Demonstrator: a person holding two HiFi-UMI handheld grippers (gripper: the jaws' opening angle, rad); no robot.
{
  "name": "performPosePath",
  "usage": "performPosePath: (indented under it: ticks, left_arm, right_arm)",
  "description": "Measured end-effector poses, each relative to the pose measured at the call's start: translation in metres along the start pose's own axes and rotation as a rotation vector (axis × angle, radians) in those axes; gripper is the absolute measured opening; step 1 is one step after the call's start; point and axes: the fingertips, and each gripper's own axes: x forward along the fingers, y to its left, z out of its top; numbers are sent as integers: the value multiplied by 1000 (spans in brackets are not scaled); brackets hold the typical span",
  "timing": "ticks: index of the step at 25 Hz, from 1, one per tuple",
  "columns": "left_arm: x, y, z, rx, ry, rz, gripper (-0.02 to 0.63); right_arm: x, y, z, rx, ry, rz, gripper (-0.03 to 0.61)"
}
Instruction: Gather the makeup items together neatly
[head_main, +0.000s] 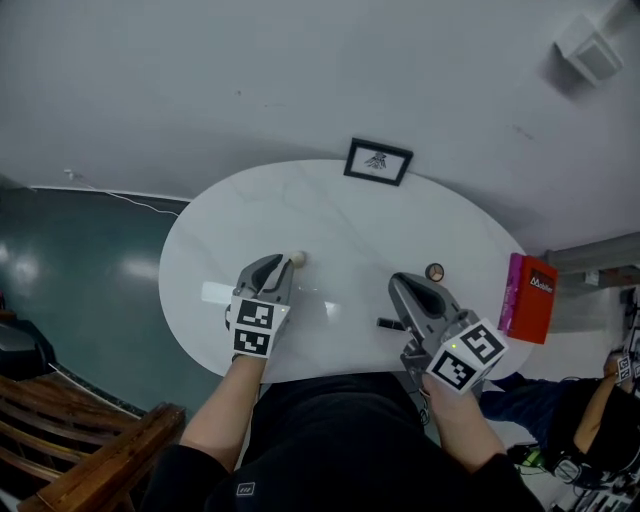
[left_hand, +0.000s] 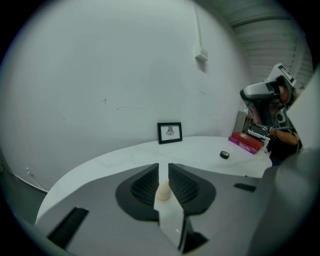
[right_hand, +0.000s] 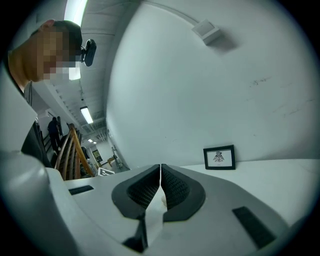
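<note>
My left gripper (head_main: 290, 262) hovers over the left half of the white oval table (head_main: 330, 215), shut on a small beige egg-shaped makeup sponge (head_main: 297, 259). In the left gripper view the sponge (left_hand: 163, 191) sits pinched between the ribbed pads of that gripper (left_hand: 163, 167). My right gripper (head_main: 397, 280) is over the table's right front, shut with nothing between its jaws (right_hand: 160, 167). A short black makeup stick (head_main: 389, 324) lies just left of it, partly hidden under it. A small round compact (head_main: 434, 272) lies beyond the right gripper, and shows in the left gripper view (left_hand: 224, 155).
A black picture frame (head_main: 378, 161) stands at the table's far edge. A red book (head_main: 528, 298) stands at the right edge. A wooden chair (head_main: 80, 420) is at the lower left. Another person (head_main: 590, 420) sits to the lower right.
</note>
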Motion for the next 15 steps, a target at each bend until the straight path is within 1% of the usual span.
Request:
performPosePath:
  ticks: [2,3,6,9,12,15]
  left_arm:
    - [-11,-6,10,-14,-48,-21,38]
    - [-16,-9,14,-15,-68,-32,30]
    - [-28,-19,28,-18,-119,-60,21]
    - [-37,-34,43,-28,-164,-83,21]
    - [-39,-52,55,-30,-187,-97,21]
    - [-35,-70,59,-44,-183,-101,21]
  right_arm:
    - [-6,0,3,-20,-7,-26,35]
    - [-10,-2,3,-28,-10,-39,35]
    - [-22,-10,1,-34,-15,-74,35]
    - [-34,-26,-6,-29,0,-94,37]
    - [-43,-44,-25,-51,61,-81,38]
    - [-51,-58,-56,-87,154,-55,38]
